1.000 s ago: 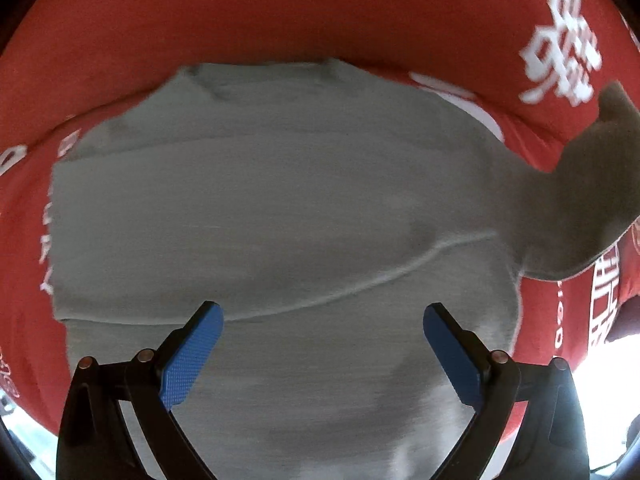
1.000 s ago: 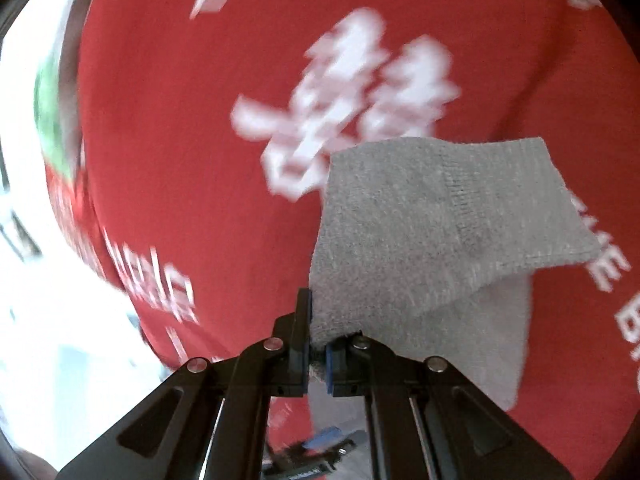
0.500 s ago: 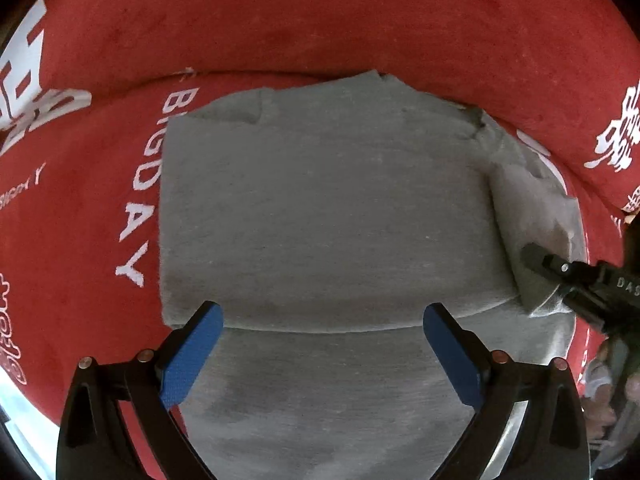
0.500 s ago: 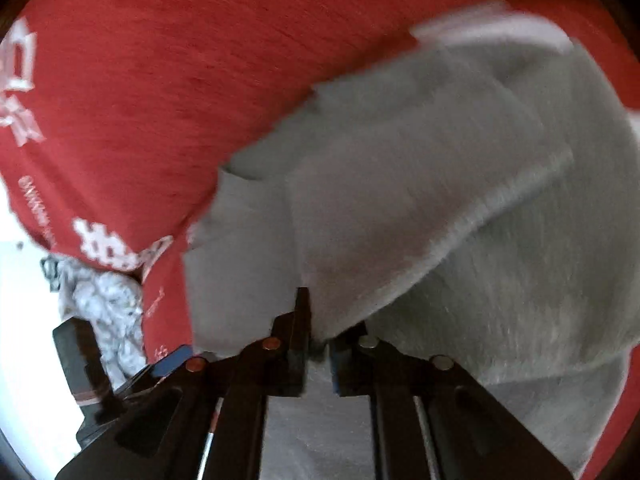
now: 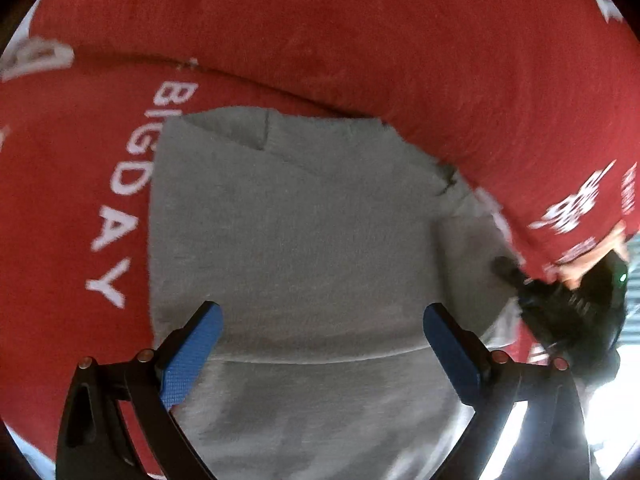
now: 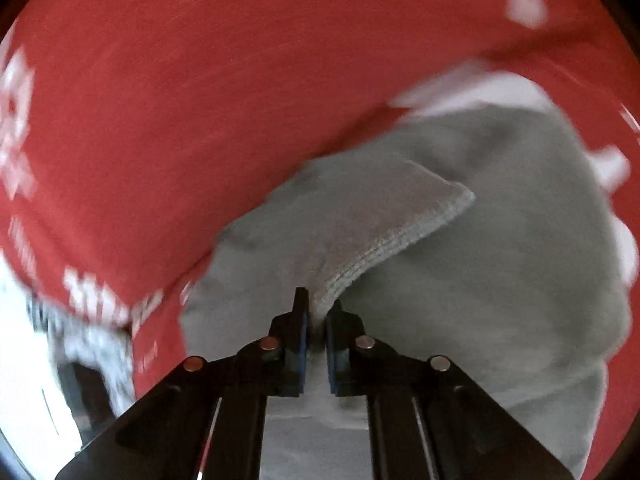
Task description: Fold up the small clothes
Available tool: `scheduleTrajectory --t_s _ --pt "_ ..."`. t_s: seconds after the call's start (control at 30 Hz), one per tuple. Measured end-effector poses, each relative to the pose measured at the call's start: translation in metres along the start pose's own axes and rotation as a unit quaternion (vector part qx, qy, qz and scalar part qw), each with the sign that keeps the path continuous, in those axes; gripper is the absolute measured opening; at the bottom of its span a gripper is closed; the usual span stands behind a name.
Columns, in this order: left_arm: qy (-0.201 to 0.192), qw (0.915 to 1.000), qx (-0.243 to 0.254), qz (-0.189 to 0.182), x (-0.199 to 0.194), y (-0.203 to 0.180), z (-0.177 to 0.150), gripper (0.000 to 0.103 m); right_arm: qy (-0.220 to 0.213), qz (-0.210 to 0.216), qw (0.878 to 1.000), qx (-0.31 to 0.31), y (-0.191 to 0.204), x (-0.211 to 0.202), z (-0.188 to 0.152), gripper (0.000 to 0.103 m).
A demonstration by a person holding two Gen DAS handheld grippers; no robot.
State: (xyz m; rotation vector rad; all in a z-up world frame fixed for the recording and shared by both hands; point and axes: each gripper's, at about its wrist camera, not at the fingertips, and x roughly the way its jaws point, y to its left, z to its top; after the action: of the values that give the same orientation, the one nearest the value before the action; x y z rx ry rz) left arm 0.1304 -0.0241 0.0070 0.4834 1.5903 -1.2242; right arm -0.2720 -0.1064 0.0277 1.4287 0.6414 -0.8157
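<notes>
- Grey knitted top (image 5: 296, 232) lying folded on the red cloth (image 5: 360, 40) with white letters.
- Left tool (image 5: 320, 344) up over the top, blue pads (image 5: 192, 356) far apart, nothing between them.
- Right tool (image 6: 316, 332) closing, the ribbed cuff (image 6: 400, 240) of a sleeve between its pads.
- Same tool (image 5: 532, 292) at the top's right edge in the left view.

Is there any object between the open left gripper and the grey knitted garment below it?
Nothing visible: the left gripper hangs open directly over the grey knitted garment on the red printed cloth.
</notes>
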Motion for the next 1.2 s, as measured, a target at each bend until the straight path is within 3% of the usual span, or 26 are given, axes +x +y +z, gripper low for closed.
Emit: scheduleTrajectory --t_s 0.13,0.27,0.3,0.4,0.53,0.7,0.83,0.9,0.93,0.97,1.03,1.07,1.13,1.2 --pt "0.021 0.9967 -0.017 -0.076 0.005 0.010 0.005 0.101 0.055 -0.006 0.988 -0.145 0.061 0.030 -0.024 0.008" --pt "0.043 0.9931 -0.024 -0.107 0.015 0.016 0.003 0.101 0.121 -0.025 0.976 -0.181 0.076 0.067 -0.052 0.016" --pt "0.047 0.9927 -0.024 -0.108 0.019 0.016 0.001 0.101 0.134 -0.028 0.975 -0.178 0.075 0.072 -0.056 0.024" --pt "0.058 0.9927 -0.020 -0.104 0.029 0.012 0.000 0.101 0.154 -0.011 0.977 -0.150 0.063 0.070 -0.065 0.038" --pt "0.069 0.9930 -0.020 -0.094 0.047 0.002 0.000 0.101 0.141 -0.001 0.985 -0.095 0.041 0.045 -0.061 0.041" --pt "0.080 0.9934 -0.009 -0.082 0.057 -0.015 -0.001 0.101 0.087 -0.016 0.995 0.036 -0.040 -0.014 -0.044 0.042" --pt "0.075 0.9948 0.004 -0.068 0.066 -0.033 0.002 0.101 0.034 -0.033 0.987 0.154 -0.111 -0.053 -0.041 0.043" --pt "0.065 0.9964 0.012 -0.052 0.066 -0.040 0.005 0.090 0.012 -0.023 0.980 0.199 -0.137 -0.063 -0.040 0.043" --pt "0.065 0.9966 0.013 -0.048 0.068 -0.041 0.006 0.066 0.000 -0.012 0.975 0.222 -0.148 -0.065 -0.039 0.043" --pt "0.072 0.9964 0.009 -0.045 0.071 -0.042 0.008 0.034 -0.011 0.000 0.971 0.241 -0.155 -0.065 -0.038 0.043" --pt "0.078 0.9961 0.002 -0.042 0.074 -0.039 0.010 0.007 -0.030 0.021 0.962 0.270 -0.165 -0.063 -0.034 0.043" --pt "0.072 0.9965 -0.001 -0.043 0.070 -0.037 0.011 0.007 -0.038 0.028 0.959 0.281 -0.168 -0.062 -0.031 0.042" --pt "0.055 0.9971 0.000 -0.052 0.059 -0.035 0.011 0.007 -0.054 0.014 0.956 0.288 -0.169 -0.064 -0.024 0.007" --pt "0.043 0.9971 0.010 -0.062 0.047 -0.037 0.008 0.007 -0.059 0.010 0.959 0.278 -0.168 -0.068 -0.019 0.007"
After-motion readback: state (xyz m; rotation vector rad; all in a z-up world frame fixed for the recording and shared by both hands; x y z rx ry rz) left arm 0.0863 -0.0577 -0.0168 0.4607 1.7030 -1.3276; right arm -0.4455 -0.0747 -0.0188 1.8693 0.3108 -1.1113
